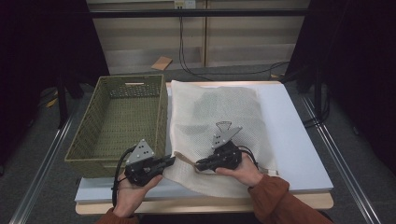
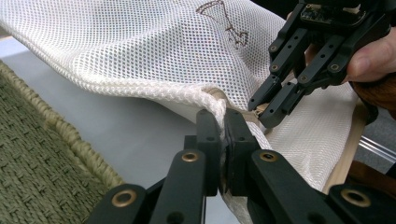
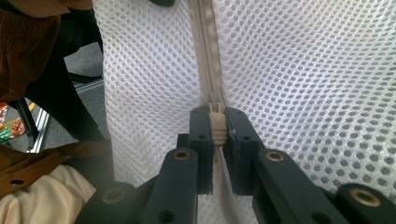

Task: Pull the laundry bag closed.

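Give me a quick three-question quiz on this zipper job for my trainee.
1. True or false: the right gripper is shut on the zipper pull.
2. What does the left gripper pinch? A) the basket rim B) the mesh bag's edge C) a cable
3. On which side of the mesh bag does the green basket stand in the high view?

Key: 1 true; 2 B; 3 its left.
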Motion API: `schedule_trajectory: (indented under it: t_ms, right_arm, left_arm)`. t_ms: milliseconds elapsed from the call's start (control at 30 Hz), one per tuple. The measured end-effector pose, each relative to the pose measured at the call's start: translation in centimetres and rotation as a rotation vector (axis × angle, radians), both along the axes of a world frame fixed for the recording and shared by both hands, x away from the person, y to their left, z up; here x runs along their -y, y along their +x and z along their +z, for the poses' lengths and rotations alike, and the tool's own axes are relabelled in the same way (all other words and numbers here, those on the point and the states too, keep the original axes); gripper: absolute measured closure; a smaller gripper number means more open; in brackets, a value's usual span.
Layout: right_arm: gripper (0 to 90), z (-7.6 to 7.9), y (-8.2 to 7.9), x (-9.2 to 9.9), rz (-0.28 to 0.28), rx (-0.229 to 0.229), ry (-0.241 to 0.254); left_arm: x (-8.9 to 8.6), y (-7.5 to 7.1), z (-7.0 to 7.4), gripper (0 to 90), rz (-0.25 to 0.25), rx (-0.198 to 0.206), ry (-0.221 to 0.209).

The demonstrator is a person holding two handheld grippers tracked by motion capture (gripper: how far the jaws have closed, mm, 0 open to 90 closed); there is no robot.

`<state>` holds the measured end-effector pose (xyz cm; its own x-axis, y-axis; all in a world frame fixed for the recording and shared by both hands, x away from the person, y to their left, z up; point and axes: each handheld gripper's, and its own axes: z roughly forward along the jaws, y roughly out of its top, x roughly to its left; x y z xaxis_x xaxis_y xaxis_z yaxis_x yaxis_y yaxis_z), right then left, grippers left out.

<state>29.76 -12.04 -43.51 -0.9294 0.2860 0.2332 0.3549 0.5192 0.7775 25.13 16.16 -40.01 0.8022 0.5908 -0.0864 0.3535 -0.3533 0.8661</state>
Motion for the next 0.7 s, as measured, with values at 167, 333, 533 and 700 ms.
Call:
schedule_trajectory:
  t_ms: [167, 333, 533, 700]
  right_arm:
    - [82.9, 0.0, -0.1, 0.4, -0.004, -0.001, 0.001]
    - [82.9, 0.0, -0.3, 0.8, -0.008, 0.004, -0.002]
    - [82.9, -0.1, -0.5, 1.4, -0.013, 0.007, -0.019]
    - [82.9, -0.1, -0.5, 2.1, -0.03, 0.009, -0.015]
  left_arm:
    - [-0.1, 0.0, 0.0, 87.0, -0.005, -0.005, -0.007]
    - [-0.2, 0.0, 0.1, 87.0, -0.001, -0.003, -0.01]
    - [-0.3, 0.1, 0.1, 87.0, 0.001, -0.005, -0.012]
    - [-0.5, 0.1, 0.1, 87.0, 0.005, -0.003, -0.012]
